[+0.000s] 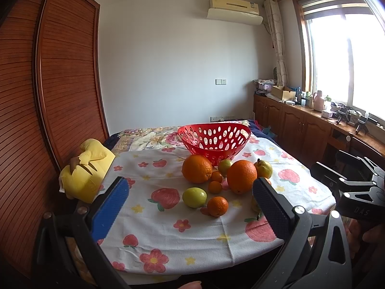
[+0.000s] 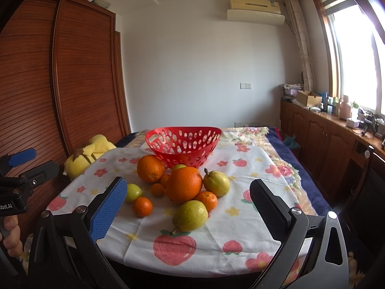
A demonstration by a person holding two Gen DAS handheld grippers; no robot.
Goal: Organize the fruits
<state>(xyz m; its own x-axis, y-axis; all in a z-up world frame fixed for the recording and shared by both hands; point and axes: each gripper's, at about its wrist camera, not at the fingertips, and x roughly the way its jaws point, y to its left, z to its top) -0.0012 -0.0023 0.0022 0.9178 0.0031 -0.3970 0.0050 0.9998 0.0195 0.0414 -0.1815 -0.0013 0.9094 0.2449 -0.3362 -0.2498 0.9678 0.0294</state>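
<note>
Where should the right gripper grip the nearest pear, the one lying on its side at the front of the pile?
Grip the nearest pear across its wide belly, coming from the front edge of the cloth. It lies on its side with the stem toward the camera and the small orange close behind, so its two flanks are free. The right gripper is open and already faces it.

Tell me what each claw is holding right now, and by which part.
Nothing is held. The left claw and right claw are both open and empty, and the fruit lies loose on the cloth before the red basket.
</note>
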